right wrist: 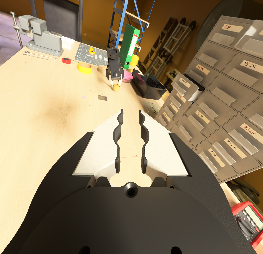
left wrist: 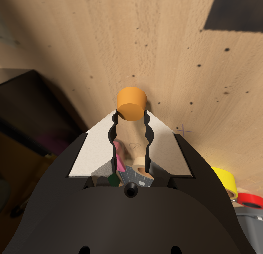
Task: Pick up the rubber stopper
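Note:
The rubber stopper is orange and tapered, over the wooden bench top. My left gripper is shut on it, with both fingertips pressed against the sides of its narrow end. The right wrist view shows the left gripper pointing down with the stopper at its tips, at or just above the bench; I cannot tell which. My right gripper is open and empty, well short of the stopper.
A black bin lies right of the stopper, and a pink object behind it. Yellow, red and beige tape rolls, a cutting mat and a vise stand farther back. A drawer cabinet lines the right.

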Controlling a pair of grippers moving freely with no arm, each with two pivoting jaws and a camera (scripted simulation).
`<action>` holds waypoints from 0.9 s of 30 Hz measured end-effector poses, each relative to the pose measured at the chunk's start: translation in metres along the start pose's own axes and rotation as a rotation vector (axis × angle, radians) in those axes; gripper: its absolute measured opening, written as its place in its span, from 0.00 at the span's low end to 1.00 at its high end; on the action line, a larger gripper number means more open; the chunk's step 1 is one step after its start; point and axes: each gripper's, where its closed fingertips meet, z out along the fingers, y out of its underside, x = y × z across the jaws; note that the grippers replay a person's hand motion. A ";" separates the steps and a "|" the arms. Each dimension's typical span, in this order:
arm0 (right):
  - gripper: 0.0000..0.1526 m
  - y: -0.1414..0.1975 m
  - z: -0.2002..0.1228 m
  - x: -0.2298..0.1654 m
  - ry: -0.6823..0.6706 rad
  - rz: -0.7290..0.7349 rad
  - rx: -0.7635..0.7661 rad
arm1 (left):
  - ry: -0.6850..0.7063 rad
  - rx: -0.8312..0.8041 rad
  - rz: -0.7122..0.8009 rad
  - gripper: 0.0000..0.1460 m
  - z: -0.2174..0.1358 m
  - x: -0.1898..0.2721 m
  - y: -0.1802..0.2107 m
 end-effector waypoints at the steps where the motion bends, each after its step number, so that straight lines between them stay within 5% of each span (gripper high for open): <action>1: 0.14 -0.001 -0.001 0.000 0.003 -0.002 0.003 | -0.045 -0.002 -0.017 0.25 -0.006 -0.005 0.002; 10: 0.15 -0.006 -0.005 -0.002 0.013 -0.025 -0.003 | -0.271 0.094 -0.205 0.25 -0.056 -0.028 0.015; 27: 0.25 -0.025 -0.004 0.001 0.112 -0.109 0.006 | -0.609 0.144 -0.333 0.25 -0.163 -0.057 0.011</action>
